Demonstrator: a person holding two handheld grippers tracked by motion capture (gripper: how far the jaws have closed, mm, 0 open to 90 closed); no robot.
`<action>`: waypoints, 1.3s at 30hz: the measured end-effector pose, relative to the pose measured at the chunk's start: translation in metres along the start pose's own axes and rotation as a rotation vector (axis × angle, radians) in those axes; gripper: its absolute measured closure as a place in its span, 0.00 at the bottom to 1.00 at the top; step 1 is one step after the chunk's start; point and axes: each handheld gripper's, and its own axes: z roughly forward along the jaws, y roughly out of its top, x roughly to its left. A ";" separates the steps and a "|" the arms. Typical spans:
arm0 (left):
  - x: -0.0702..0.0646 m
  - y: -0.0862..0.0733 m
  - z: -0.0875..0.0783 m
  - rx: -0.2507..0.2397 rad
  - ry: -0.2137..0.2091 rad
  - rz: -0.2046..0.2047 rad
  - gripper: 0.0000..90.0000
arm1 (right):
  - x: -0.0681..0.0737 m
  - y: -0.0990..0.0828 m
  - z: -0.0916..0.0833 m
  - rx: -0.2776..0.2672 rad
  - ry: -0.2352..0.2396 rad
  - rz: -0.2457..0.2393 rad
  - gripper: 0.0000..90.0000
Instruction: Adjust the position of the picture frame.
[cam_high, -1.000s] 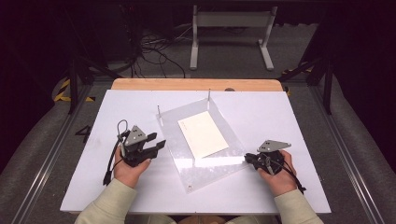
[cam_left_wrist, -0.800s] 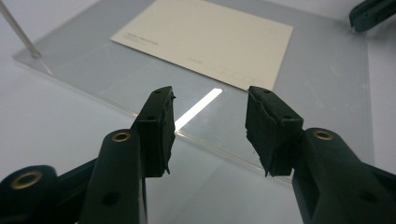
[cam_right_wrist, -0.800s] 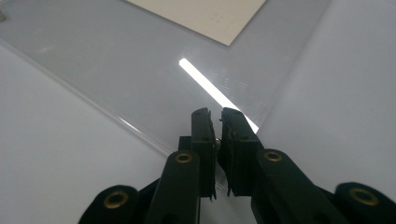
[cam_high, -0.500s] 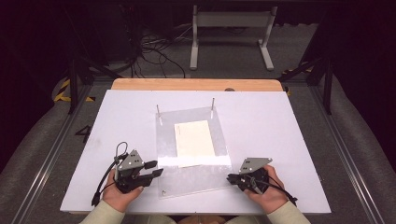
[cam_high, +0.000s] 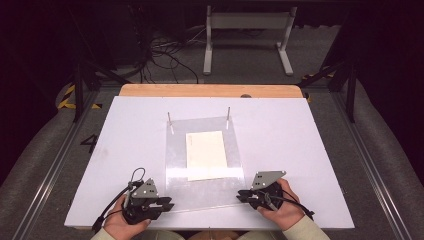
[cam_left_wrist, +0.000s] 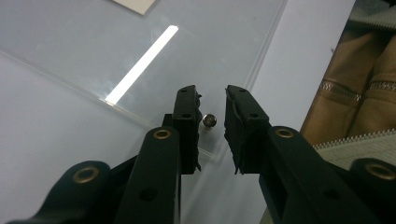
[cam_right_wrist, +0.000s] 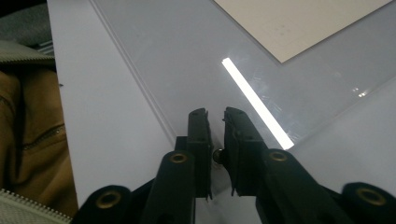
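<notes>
Clear acrylic sheet (cam_high: 205, 165) lies mid-bench over a paper (cam_high: 206, 155). Right tongs (cam_right_wrist: 215, 135) pinch its near-right corner peg; left tongs (cam_left_wrist: 212, 122), just closing, straddle the near-left peg (cam_left_wrist: 208, 121) without pressing. Lifting seems next.

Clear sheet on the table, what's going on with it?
A person holds a tool in each hand at the near corners of a clear plastic sheet lying flat on the white table, with a cream paper under or in it. Each near corner has a small metal pin. The right tool looks clamped on its pin. The left tool has just been closing around its pin, but a gap remains on one side. Two more pins stand at the sheet's far edge.
</notes>
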 end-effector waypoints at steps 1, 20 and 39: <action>0.000 0.000 0.000 0.005 -0.001 -0.002 0.84 | 0.000 0.000 0.000 0.004 -0.004 -0.007 0.92; 0.005 -0.002 0.004 0.003 -0.039 0.014 0.92 | 0.006 0.001 -0.004 0.054 0.057 -0.059 0.94; -0.009 0.002 0.008 0.044 -0.137 0.053 0.92 | 0.025 -0.015 -0.021 0.086 0.112 -0.060 0.94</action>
